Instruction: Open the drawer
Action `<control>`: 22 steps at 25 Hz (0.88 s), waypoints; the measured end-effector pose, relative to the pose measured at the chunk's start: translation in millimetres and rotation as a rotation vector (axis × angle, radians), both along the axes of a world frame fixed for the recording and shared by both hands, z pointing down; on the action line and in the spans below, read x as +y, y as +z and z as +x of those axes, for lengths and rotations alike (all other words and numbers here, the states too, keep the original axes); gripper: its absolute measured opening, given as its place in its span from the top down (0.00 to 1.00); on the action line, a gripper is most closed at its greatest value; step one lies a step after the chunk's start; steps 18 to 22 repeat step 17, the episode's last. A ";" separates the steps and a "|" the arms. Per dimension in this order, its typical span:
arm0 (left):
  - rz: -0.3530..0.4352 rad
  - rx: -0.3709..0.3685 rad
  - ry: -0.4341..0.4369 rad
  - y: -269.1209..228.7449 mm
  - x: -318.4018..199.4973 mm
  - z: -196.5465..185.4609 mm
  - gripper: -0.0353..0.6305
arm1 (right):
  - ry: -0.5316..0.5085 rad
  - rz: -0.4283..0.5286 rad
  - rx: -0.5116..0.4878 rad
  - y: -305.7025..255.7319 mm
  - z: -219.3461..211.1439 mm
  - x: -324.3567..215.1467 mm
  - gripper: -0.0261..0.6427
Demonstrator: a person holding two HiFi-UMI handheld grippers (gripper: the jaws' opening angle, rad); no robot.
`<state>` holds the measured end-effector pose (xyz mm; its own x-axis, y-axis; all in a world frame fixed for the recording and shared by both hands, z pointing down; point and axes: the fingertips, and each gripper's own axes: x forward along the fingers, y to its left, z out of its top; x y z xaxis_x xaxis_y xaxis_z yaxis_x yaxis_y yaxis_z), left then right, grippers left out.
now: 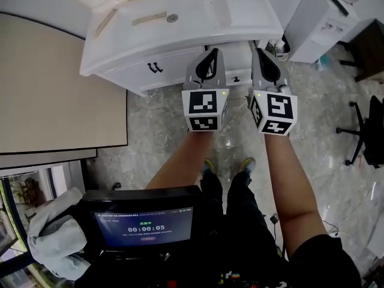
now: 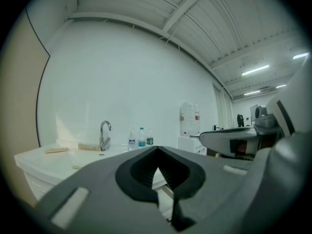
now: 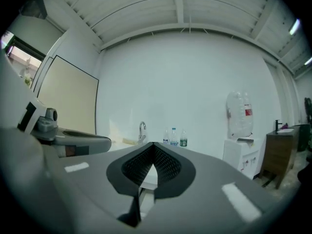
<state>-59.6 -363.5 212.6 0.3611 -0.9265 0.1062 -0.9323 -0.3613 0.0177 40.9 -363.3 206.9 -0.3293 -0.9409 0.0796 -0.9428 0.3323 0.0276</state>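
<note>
A white vanity cabinet [image 1: 180, 26] with a sink stands ahead of me. Its drawer front [image 1: 141, 74] carries a black handle [image 1: 155, 68], and a second small black handle [image 1: 236, 78] shows between my two grippers. My left gripper [image 1: 211, 53] is held in the air in front of the cabinet, to the right of the first handle, with its jaws shut and empty [image 2: 157, 150]. My right gripper [image 1: 262, 53] hangs beside it near the cabinet's right corner, also shut on nothing [image 3: 153, 145]. Neither gripper touches the cabinet. The drawers look closed.
A faucet [image 2: 105, 133] and three small bottles [image 2: 141, 138] stand on the counter. A white water dispenser [image 1: 324, 17] is right of the cabinet and a beige panel [image 1: 54, 89] left of it. An office chair [image 1: 366, 131] stands far right. A timer screen [image 1: 147, 225] sits at my waist.
</note>
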 end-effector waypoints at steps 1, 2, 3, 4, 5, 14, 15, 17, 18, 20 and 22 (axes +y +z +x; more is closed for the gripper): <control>0.002 0.002 -0.003 -9.4 6.2 -0.8 0.94 | -0.002 0.002 -0.001 -9.0 1.3 5.8 0.93; 0.002 0.003 -0.009 -17.2 11.7 -1.9 0.94 | -0.005 0.002 -0.001 -16.4 2.9 10.9 0.93; 0.002 0.004 -0.016 -23.8 15.9 -2.9 0.94 | -0.008 0.002 -0.001 -23.0 5.1 15.0 0.93; 0.005 0.004 -0.024 -29.5 18.8 -3.6 0.95 | -0.011 0.003 0.001 -28.5 7.6 18.1 0.93; 0.012 0.003 -0.028 -34.3 20.9 -3.8 0.94 | -0.012 0.004 0.004 -32.9 9.8 20.7 0.93; 0.010 -0.004 -0.002 -38.7 41.5 -5.5 0.94 | -0.020 0.015 0.015 -37.7 -4.3 41.1 0.93; 0.011 -0.005 0.000 -39.6 43.0 -6.0 0.94 | -0.022 0.018 0.014 -39.0 -6.2 42.7 0.93; 0.013 -0.008 0.003 -41.2 46.3 -7.6 0.94 | -0.025 0.024 0.012 -41.6 -10.6 46.2 0.93; 0.013 -0.008 0.003 -41.2 46.3 -7.6 0.94 | -0.025 0.024 0.012 -41.6 -10.6 46.2 0.93; 0.013 -0.008 0.003 -41.2 46.3 -7.6 0.94 | -0.025 0.024 0.012 -41.6 -10.6 46.2 0.93; 0.013 -0.008 0.003 -41.2 46.3 -7.6 0.94 | -0.025 0.024 0.012 -41.6 -10.6 46.2 0.93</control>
